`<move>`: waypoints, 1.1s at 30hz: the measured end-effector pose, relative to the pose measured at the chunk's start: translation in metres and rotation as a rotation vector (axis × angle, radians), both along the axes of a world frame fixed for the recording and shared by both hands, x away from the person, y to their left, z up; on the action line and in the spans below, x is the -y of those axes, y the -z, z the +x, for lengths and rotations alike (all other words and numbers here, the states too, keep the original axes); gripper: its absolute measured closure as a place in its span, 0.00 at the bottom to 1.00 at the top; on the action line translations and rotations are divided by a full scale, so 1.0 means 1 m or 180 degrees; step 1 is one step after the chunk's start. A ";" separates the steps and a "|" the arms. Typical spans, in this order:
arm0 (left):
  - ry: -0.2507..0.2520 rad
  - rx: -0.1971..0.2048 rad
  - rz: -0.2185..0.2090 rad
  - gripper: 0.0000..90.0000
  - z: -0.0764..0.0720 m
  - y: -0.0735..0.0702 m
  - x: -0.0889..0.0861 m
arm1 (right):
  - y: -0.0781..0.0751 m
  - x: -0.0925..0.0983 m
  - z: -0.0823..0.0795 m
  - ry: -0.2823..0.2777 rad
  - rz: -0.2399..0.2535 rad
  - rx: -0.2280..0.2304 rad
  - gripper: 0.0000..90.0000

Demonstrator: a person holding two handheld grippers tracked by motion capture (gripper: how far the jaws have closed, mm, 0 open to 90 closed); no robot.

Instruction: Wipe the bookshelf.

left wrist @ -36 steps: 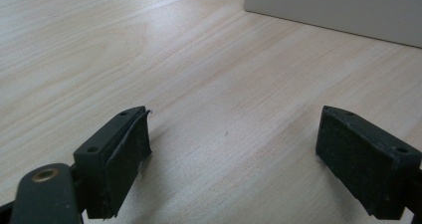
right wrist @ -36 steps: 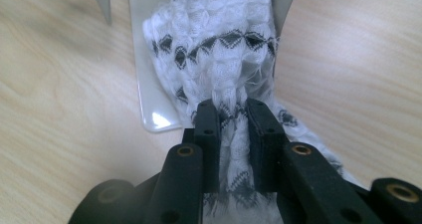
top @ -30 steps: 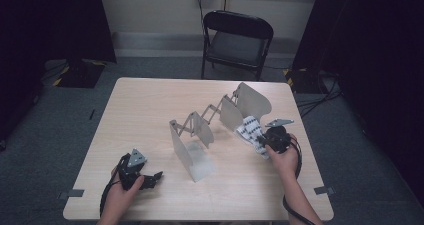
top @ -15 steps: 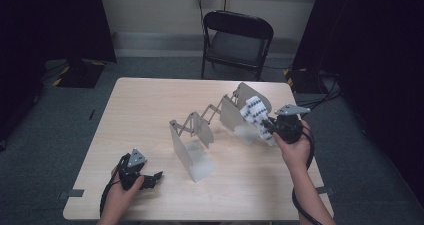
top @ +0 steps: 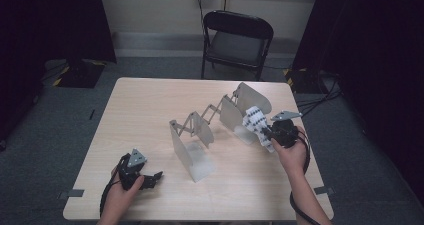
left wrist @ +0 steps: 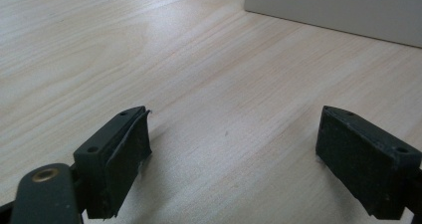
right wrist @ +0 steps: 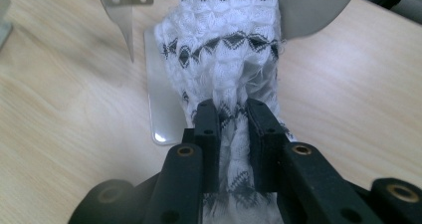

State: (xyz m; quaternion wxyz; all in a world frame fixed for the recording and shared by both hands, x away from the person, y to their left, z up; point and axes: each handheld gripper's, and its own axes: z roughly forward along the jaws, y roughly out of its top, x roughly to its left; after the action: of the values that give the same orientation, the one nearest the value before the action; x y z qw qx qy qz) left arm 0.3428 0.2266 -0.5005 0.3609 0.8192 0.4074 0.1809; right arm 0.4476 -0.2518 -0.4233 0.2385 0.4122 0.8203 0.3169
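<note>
A dark room with a folding chair (top: 238, 44) behind my pale wood worktop (top: 150, 105). The folding metal rack (top: 220, 120) crosses the worktop's middle toward the far right corner; in the right tool view its upper panel is cut off by the frame. My right tool (right wrist: 234, 109), near the right edge, is pinching a white sock (right wrist: 224, 50) with black zigzags, whose far end lies against the rack's end panels. My left tool (left wrist: 234, 149) rests near the front left corner, jaws spread over bare wood.

Dim surroundings, evenly lit, sharp close-ups.
</note>
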 end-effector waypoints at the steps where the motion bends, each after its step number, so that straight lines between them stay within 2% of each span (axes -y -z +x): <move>1: 0.0000 0.0000 0.0000 0.15 0.000 0.000 0.000 | 0.004 -0.001 0.000 -0.0003 -0.0018 -0.0033 0.86; 3: 0.0000 0.0000 0.0001 0.15 0.000 0.000 0.000 | 0.014 -0.004 -0.001 -0.0014 -0.0049 -0.0107 0.86; 7: 0.0001 0.0000 0.0001 0.15 0.000 0.000 0.000 | 0.024 -0.007 -0.002 -0.0042 -0.0076 -0.0173 0.86; 11: 0.0000 -0.0001 0.0001 0.15 0.000 0.000 0.000 | 0.031 -0.009 -0.002 -0.0044 -0.0106 -0.0243 0.86; 16: 0.0001 0.0000 0.0001 0.15 0.000 0.000 0.000 | 0.032 -0.010 -0.002 -0.0057 -0.0089 -0.0292 0.86; 19: 0.0000 -0.0001 0.0001 0.15 0.000 0.000 0.000 | 0.023 -0.013 -0.002 -0.0097 -0.0080 -0.0227 0.86; 21: 0.0001 -0.0001 0.0001 0.15 0.000 0.000 0.000 | 0.011 -0.016 -0.002 -0.0135 -0.0065 -0.0134 0.86; 22: 0.0000 -0.0001 0.0001 0.15 0.000 0.000 0.000 | 0.004 -0.017 -0.002 -0.0150 -0.0042 -0.0086 0.86; 23: 0.0000 -0.0001 0.0001 0.15 0.000 0.000 0.000 | -0.011 -0.021 -0.001 -0.0189 0.0018 0.0019 0.86; 25: 0.0000 0.0000 0.0000 0.15 0.000 0.000 0.000 | -0.026 -0.026 0.000 -0.0232 0.0065 0.0125 0.86; 26: 0.0000 0.0000 0.0000 0.15 0.000 0.000 0.000 | -0.026 -0.026 0.000 -0.0232 0.0065 0.0125 0.86; 27: 0.0001 0.0000 0.0001 0.15 0.000 0.000 0.000 | -0.040 -0.032 0.002 -0.0279 0.0082 0.0206 0.86; 28: 0.0001 0.0000 0.0001 0.15 0.000 0.000 0.000 | -0.040 -0.032 0.002 -0.0279 0.0082 0.0206 0.86; 29: 0.0001 -0.0001 0.0001 0.15 0.000 0.000 0.000 | -0.050 -0.038 0.004 -0.0326 0.0111 0.0277 0.86; 33: 0.0001 -0.0001 0.0001 0.15 0.000 0.000 0.000 | -0.052 -0.048 0.008 -0.0383 0.0127 0.0263 0.86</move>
State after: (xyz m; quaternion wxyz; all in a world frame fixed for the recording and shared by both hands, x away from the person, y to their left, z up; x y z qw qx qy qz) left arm 0.3428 0.2266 -0.5004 0.3608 0.8193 0.4073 0.1807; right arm 0.4560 -0.2040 -0.3718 0.2444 0.3533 0.8265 0.3637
